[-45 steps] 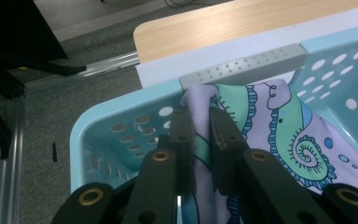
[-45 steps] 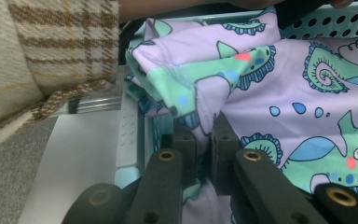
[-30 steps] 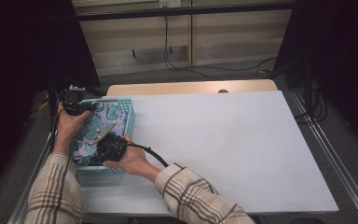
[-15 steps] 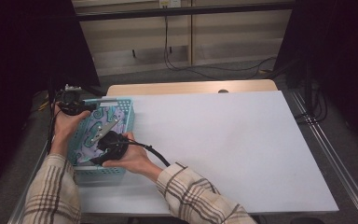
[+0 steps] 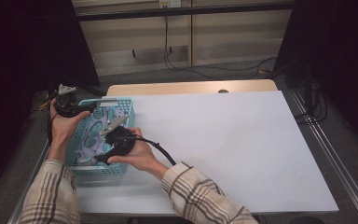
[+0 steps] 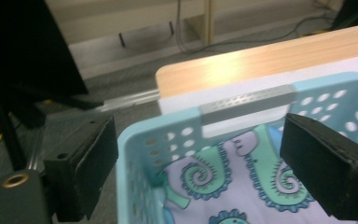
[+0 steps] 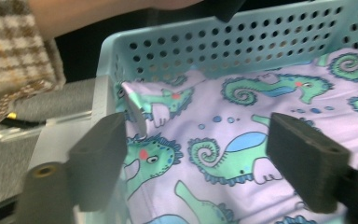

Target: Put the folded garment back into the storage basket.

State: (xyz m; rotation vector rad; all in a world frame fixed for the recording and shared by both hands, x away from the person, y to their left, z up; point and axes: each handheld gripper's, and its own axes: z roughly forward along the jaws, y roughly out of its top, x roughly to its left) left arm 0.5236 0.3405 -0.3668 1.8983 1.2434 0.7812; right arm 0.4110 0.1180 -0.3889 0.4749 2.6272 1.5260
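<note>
**Grippers wide at basket, cloth inside**

Basket [image 5: 100, 140], pale blue plastic w/ perforated walls, at far-left edge of white table [image 5: 223, 149], near person's side. Holds printed cloth [image 5: 95, 135]: lilac fabric, teal and blue seahorse pattern, lying over basket floor.

Left gripper [image 5: 67, 105] up at basket's far-left corner, gripped by left hand [image 5: 63, 126]. In left gripper view: jaws spread wide, astride the corner wall [image 6: 168, 140], one jaw outside basket, other jaw inside above cloth [image 6: 223, 186]. Touching or not: can't tell. Grey strip [image 6: 247, 103] along the far rim, wood table edge [image 6: 261, 65] beyond.

Right gripper [image 5: 103, 156] low over basket's near-right part, in right hand [image 5: 137, 151], cable trailing off toward plaid sleeve [image 5: 200, 198]. In right gripper view [image 7: 196, 154]: jaws apart, nothing pinched, one jaw near the basket corner [image 7: 109, 93], other above the fabric. Cloth [image 7: 242, 140] flat-ish between them, small fold [image 7: 135, 107] standing up at that corner. Left forearm and plaid cuff [image 7: 14, 37] just past the wall.
</note>
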